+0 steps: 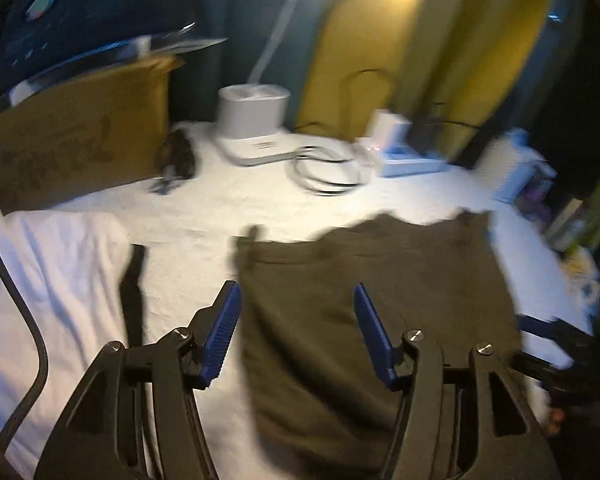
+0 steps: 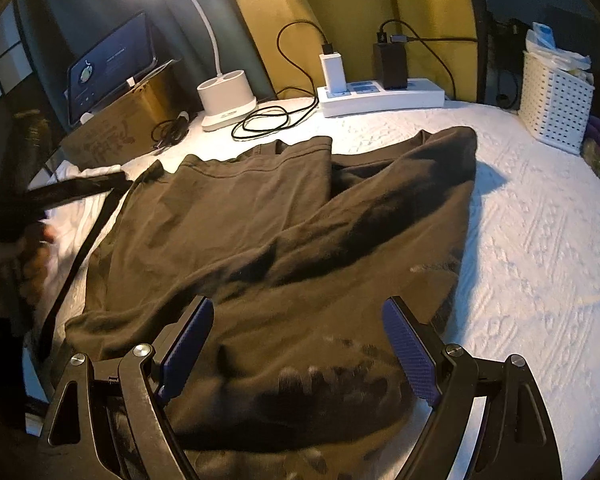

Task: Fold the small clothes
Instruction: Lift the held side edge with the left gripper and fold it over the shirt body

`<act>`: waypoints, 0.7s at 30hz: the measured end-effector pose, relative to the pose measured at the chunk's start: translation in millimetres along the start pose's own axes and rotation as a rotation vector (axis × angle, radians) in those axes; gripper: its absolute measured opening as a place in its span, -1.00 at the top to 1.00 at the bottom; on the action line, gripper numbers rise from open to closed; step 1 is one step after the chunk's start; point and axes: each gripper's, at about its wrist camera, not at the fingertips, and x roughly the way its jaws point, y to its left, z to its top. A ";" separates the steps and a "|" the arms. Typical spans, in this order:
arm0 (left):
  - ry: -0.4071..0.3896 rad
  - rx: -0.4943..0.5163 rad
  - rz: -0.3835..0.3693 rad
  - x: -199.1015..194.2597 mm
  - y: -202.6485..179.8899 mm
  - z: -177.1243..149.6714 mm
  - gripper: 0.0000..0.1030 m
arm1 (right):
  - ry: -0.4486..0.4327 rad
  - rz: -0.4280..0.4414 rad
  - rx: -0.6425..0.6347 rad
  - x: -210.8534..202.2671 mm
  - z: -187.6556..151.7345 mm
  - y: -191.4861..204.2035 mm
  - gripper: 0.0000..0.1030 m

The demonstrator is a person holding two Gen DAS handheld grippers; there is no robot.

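Observation:
A dark brown garment (image 2: 284, 240) lies partly folded on the white textured cloth (image 2: 540, 248); it also shows blurred in the left wrist view (image 1: 380, 300). My right gripper (image 2: 298, 344) is open and empty, its blue pads (image 2: 410, 356) just above the garment's near part with a faint print. My left gripper (image 1: 296, 332) is open and empty above the garment's left edge. The left gripper's body shows at the left of the right wrist view (image 2: 60, 194), held by a hand. The right gripper's tip shows at the right edge of the left wrist view (image 1: 556, 328).
At the back stand a white desk lamp (image 2: 226, 100), a power strip with chargers (image 2: 380, 94), coiled black cables (image 2: 264, 120), a cardboard box (image 2: 116, 128) with a tablet (image 2: 108, 64), and a white basket (image 2: 556, 100). A white garment (image 1: 52, 280) lies left.

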 end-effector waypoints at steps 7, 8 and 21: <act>0.145 0.185 -0.213 6.8 -80.0 -46.0 -0.14 | -0.036 -0.029 0.022 -23.9 -14.8 -5.1 -0.70; 0.171 0.198 -0.216 11.3 -85.4 -52.0 -0.14 | -0.041 -0.034 0.023 -27.3 -17.1 -5.5 -0.70; 0.136 0.276 -0.189 -24.4 -102.3 -87.9 0.91 | -0.066 -0.045 0.055 -51.8 -50.0 -11.2 -0.70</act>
